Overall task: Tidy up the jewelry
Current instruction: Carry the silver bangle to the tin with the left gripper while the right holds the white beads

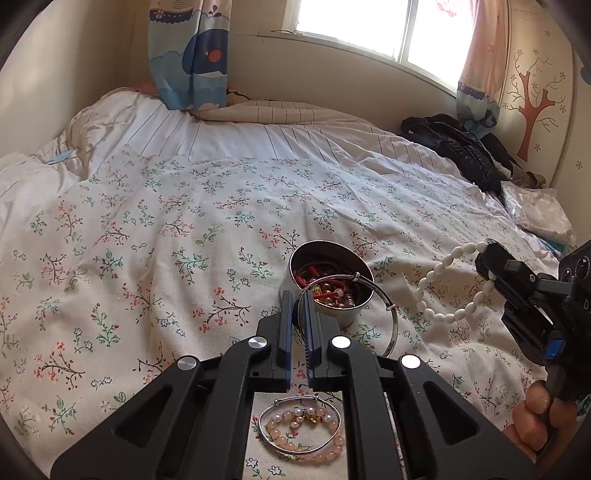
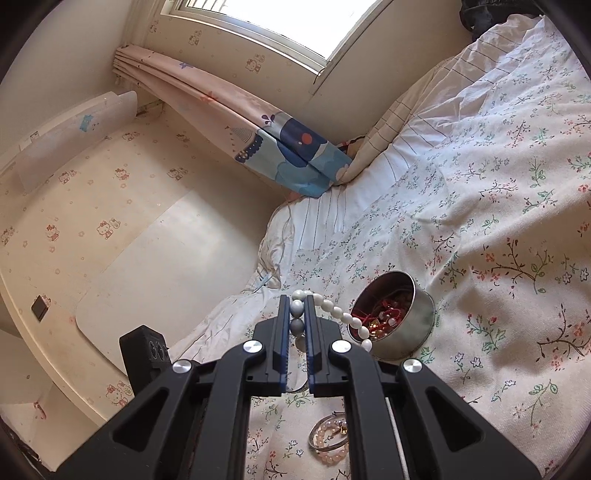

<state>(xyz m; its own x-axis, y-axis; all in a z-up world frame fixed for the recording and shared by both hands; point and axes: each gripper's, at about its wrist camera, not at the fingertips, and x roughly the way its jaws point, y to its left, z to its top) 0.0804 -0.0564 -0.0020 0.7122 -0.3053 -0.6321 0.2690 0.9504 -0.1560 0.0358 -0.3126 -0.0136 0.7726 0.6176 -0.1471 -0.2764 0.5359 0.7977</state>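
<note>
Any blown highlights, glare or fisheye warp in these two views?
Left wrist: window clipped to white, bed edge bowed, dark corner vignette, tin and left gripper sharp. Right wrist: window clipped too, walls curved, beads in the right gripper sharp; tin rim shows mild glare.

Shiny metal tin [image 1: 334, 291], glossy white bead bracelet [image 1: 448, 286], matt floral cotton bedspread [image 1: 184, 240]

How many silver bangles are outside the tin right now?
2. One silver bangle is pinched in the left gripper, hanging by the tin. The other lies on the bedspread around a pink bead bracelet. More may be buried inside the tin.
</note>
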